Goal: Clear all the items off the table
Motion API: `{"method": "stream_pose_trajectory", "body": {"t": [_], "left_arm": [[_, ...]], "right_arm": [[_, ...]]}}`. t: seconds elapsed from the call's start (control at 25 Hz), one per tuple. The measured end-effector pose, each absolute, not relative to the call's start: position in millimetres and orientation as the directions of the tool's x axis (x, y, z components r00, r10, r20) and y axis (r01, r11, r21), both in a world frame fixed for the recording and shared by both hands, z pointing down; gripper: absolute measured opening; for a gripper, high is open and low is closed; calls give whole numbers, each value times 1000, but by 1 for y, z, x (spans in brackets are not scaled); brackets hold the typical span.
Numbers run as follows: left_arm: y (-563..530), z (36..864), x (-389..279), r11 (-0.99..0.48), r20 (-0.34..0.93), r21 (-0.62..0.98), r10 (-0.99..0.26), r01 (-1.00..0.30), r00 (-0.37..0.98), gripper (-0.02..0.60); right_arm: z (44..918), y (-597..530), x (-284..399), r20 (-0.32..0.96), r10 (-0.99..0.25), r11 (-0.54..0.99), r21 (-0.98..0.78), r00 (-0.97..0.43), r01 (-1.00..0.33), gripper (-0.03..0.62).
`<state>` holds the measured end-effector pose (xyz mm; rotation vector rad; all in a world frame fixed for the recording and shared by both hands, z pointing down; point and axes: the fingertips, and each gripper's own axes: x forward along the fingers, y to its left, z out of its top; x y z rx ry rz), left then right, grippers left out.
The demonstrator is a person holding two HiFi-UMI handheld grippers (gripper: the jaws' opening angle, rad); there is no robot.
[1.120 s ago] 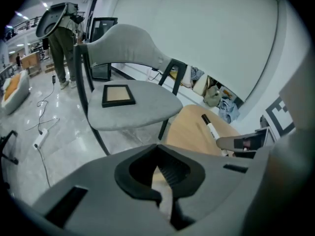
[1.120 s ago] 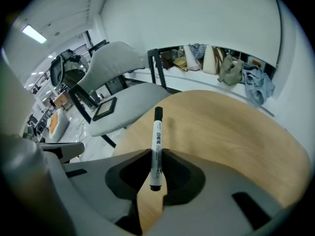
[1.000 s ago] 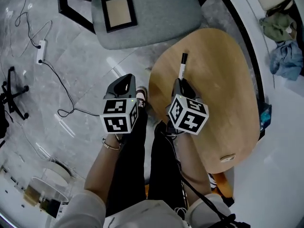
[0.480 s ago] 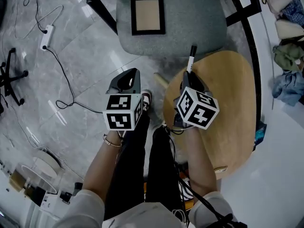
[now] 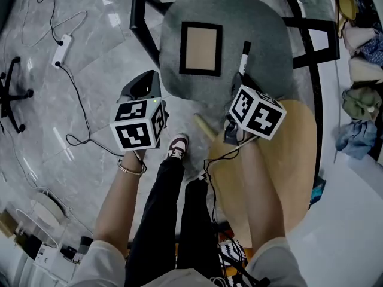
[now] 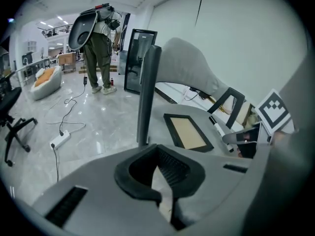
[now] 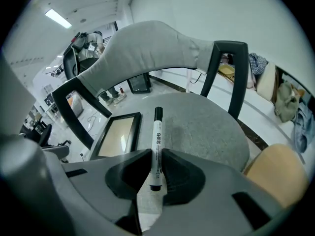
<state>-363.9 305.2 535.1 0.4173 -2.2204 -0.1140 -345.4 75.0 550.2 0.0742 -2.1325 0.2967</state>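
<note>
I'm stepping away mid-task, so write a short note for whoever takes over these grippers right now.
Right gripper: jaws shut on the marker, above the grey chair seat.
Left gripper: jaws together, empty, off to the side of that seat.
Picture frame: lies flat on the seat.
Done: nothing shows on the visible part of the wooden table.
Left: set the marker down, probably beside the frame; check the table part hidden under the right arm.

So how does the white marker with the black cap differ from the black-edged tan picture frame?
The white black-capped marker is slim and clamped in the right gripper; the black-edged tan picture frame is broad and lies loose on the grey chair seat. Both are off the wooden table.
</note>
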Motion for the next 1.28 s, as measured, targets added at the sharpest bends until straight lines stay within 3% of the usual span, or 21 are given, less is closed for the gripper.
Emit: {"method": "stream_pose_trajectory", "body": {"t": [0.48, 0.6, 1.28], "left_arm": [[321, 548, -356, 944, 760, 222, -323, -242, -564, 8], [321, 549, -355, 944, 760, 225, -325, -241, -562, 8], [304, 534, -344, 936, 757, 222, -341, -272, -557, 8]], "right_arm": [[571, 79, -375, 848, 42, 988, -115, -528, -106, 83], [573, 79, -377, 849, 40, 991, -102, -528, -89, 132], [546, 73, -355, 821, 58, 989, -125, -568, -81, 132]]}}
